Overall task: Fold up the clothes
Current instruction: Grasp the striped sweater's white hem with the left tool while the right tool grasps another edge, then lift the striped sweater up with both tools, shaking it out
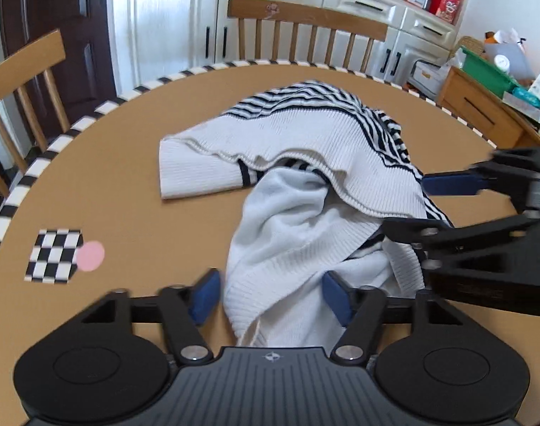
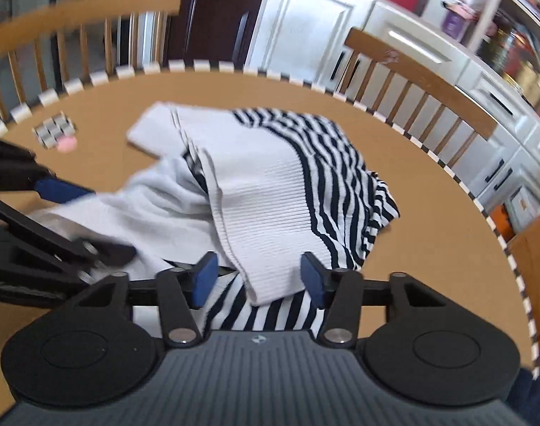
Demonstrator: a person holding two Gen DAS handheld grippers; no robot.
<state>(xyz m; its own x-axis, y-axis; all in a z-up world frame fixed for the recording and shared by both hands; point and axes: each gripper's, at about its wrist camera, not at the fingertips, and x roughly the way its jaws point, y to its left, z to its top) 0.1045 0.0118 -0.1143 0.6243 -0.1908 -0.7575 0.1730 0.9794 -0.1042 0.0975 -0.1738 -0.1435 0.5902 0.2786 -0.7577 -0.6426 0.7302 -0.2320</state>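
From the left wrist camera, the left gripper (image 1: 270,296) hangs low over the round brown table (image 1: 128,191). A white fold of the sweater (image 1: 298,177) runs down between its two blue pads (image 1: 204,296). There is a clear gap at the left pad, and the cloth looks to brush the right one, so the jaws stand part-way apart and are not clamped. The rest of the sweater, white ribbing with navy stripes, lies heaped just ahead toward the middle of the table. The right gripper (image 1: 426,206) reaches in from the right at the sweater's edge. A checkered marker (image 1: 53,255) with a pink dot (image 1: 90,255) sits well to the left.

From the right wrist camera, the right gripper (image 2: 257,278) straddles a white ribbed hem of the sweater (image 2: 270,184), striped cloth beneath. Gaps show on both sides of the hem, so it is unclenched. The left gripper (image 2: 92,220) comes in from the left, its pad against the white fold.
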